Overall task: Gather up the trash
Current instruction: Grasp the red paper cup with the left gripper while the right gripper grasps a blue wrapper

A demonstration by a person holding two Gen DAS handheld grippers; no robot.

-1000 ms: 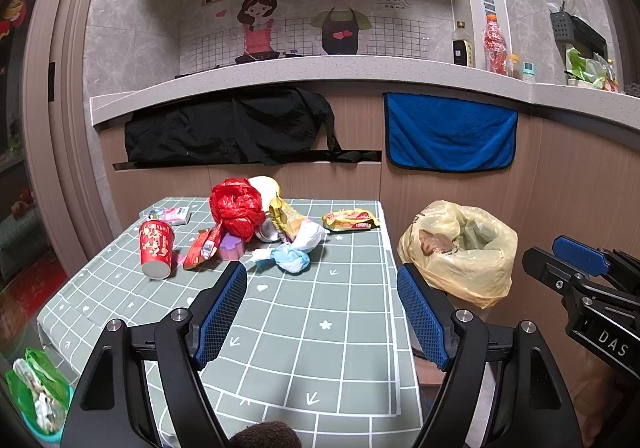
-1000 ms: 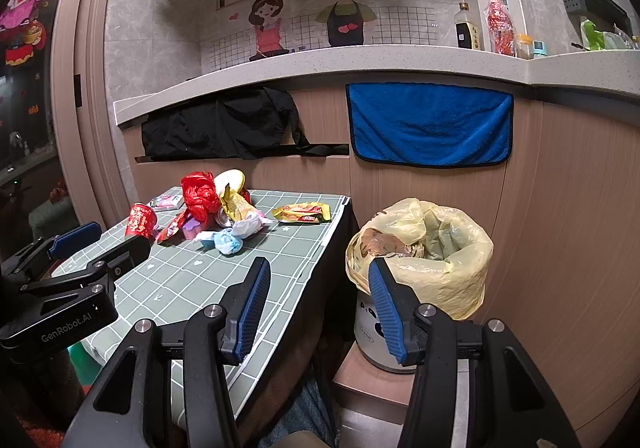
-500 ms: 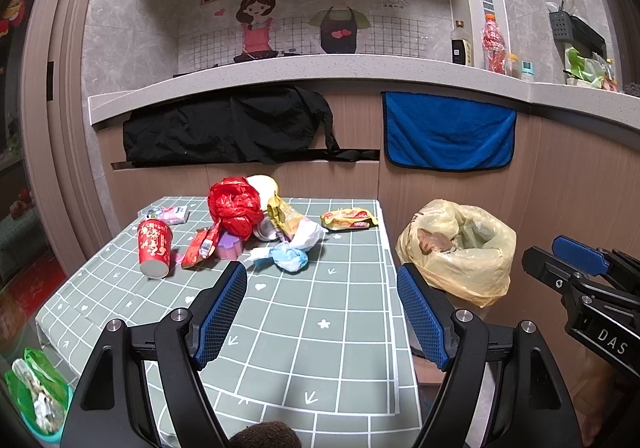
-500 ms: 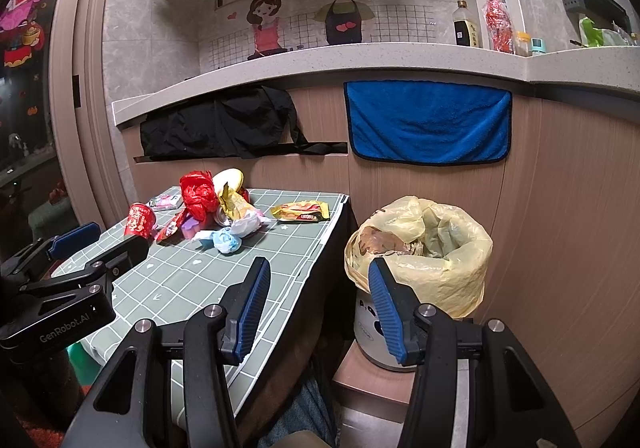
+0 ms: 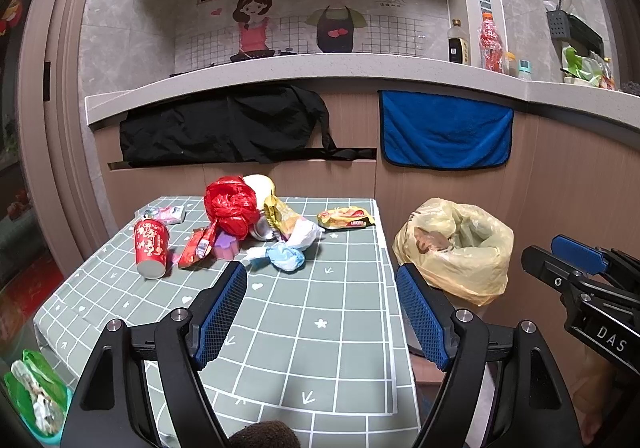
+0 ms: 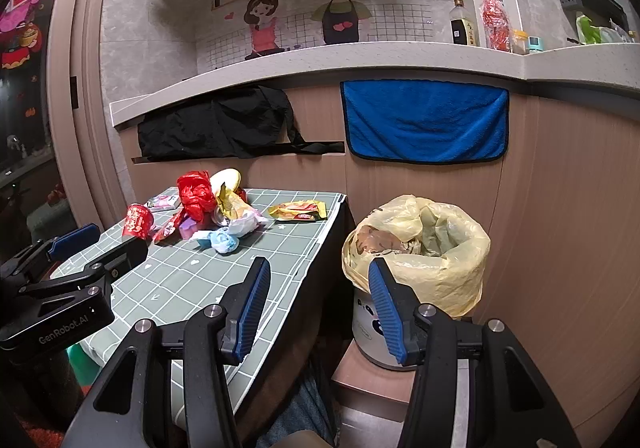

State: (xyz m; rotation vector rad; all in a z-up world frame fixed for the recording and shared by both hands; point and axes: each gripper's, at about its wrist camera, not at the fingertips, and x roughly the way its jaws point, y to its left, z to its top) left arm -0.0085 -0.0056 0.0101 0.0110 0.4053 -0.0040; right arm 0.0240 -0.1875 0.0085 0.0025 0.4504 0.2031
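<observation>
Trash lies heaped at the far end of the green checked table (image 5: 320, 328): a red plastic bag (image 5: 230, 204), a red paper cup (image 5: 151, 247), a yellow snack wrapper (image 5: 346, 218) and a blue-white crumpled wad (image 5: 286, 256). A bin lined with a yellow bag (image 6: 420, 248) stands to the table's right. My left gripper (image 5: 320, 276) hovers open over the table's near half, empty. My right gripper (image 6: 318, 268) hangs open and empty between the table edge and the bin. The same heap shows in the right wrist view, with the red bag (image 6: 196, 194) and wrapper (image 6: 298, 211).
A black cloth (image 5: 224, 128) and a blue towel (image 5: 444, 130) hang from the counter ledge behind the table. Bottles (image 5: 490, 42) stand on the counter at right. A green bag in a teal tub (image 5: 36, 404) sits on the floor at the table's near left.
</observation>
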